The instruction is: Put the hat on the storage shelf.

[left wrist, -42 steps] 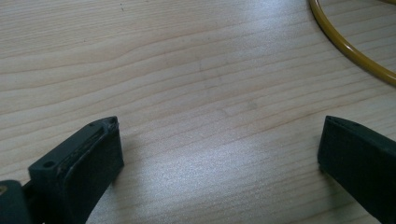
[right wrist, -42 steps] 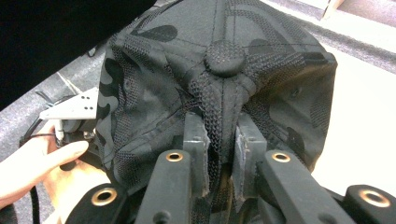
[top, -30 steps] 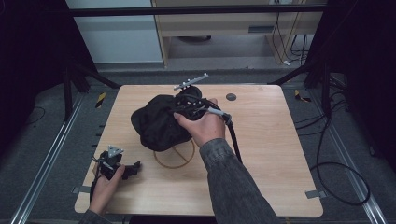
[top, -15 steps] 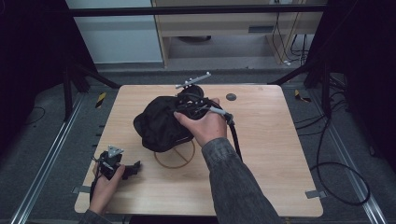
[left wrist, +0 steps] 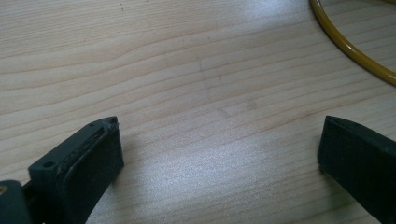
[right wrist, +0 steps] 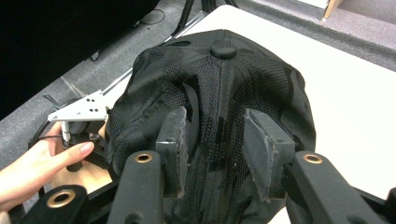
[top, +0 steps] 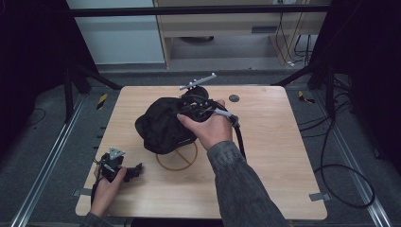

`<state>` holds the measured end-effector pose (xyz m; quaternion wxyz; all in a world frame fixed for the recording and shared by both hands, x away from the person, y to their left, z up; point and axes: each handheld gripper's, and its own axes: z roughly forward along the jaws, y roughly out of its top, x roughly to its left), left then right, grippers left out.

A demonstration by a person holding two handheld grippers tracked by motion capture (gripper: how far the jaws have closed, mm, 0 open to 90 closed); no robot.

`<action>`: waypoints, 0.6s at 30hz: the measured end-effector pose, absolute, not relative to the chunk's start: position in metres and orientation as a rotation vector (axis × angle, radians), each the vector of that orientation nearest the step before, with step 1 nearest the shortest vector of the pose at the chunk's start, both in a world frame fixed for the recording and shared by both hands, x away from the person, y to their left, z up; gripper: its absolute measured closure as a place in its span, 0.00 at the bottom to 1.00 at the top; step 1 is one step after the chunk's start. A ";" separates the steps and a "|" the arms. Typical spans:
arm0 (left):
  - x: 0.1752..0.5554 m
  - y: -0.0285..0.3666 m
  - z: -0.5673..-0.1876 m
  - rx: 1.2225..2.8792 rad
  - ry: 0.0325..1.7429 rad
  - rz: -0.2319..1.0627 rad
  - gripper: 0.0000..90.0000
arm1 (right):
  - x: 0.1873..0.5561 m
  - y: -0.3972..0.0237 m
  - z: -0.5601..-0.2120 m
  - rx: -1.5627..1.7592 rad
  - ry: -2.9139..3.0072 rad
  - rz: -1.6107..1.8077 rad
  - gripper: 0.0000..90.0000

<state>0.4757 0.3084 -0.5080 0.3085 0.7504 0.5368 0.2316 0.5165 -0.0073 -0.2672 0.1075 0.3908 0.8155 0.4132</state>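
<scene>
A black cap [top: 163, 125] sits in the middle of the wooden table, over a yellow ring [top: 177, 158]. My right gripper [top: 183, 117] is at the cap's right side, held in a hand. In the right gripper view its jaws [right wrist: 215, 119] have just been opening. The cap's mesh crown [right wrist: 224, 79] lies between them, and the pads stand a little off the fabric. My left gripper [top: 135, 170] rests on the table near the front left corner. Its jaws [left wrist: 219, 126] are wide open over bare wood. An arc of the yellow ring [left wrist: 345, 44] shows beyond them.
A small dark disc [top: 233, 98] lies on the table [top: 274, 156] behind the right hand. Cables [top: 340, 175] trail over the grey floor to the right. A shelf unit [top: 227, 28] stands behind the table, and dark curtains hang at both sides.
The cap's fabric has slackened slightly under the right hand. Both hands have kept their places.
</scene>
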 end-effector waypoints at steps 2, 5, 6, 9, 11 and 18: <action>0.476 0.308 -0.508 1.984 1.419 0.612 0.00 | 0.516 -0.008 -0.267 1.149 2.400 1.214 0.65; 0.476 0.308 -0.508 1.980 1.420 0.613 0.00 | 0.514 -0.010 -0.266 1.154 2.396 1.213 0.63; 0.476 0.308 -0.508 1.980 1.420 0.613 0.00 | 0.514 -0.011 -0.265 1.153 2.396 1.214 0.62; 0.476 0.308 -0.508 1.983 1.419 0.613 0.00 | 0.514 -0.014 -0.265 1.155 2.396 1.210 0.60; 0.476 0.308 -0.508 1.983 1.419 0.612 0.00 | 0.513 -0.017 -0.264 1.164 2.393 1.210 0.58; 0.476 0.308 -0.508 1.984 1.419 0.612 0.00 | 0.511 -0.024 -0.265 1.177 2.383 1.210 0.55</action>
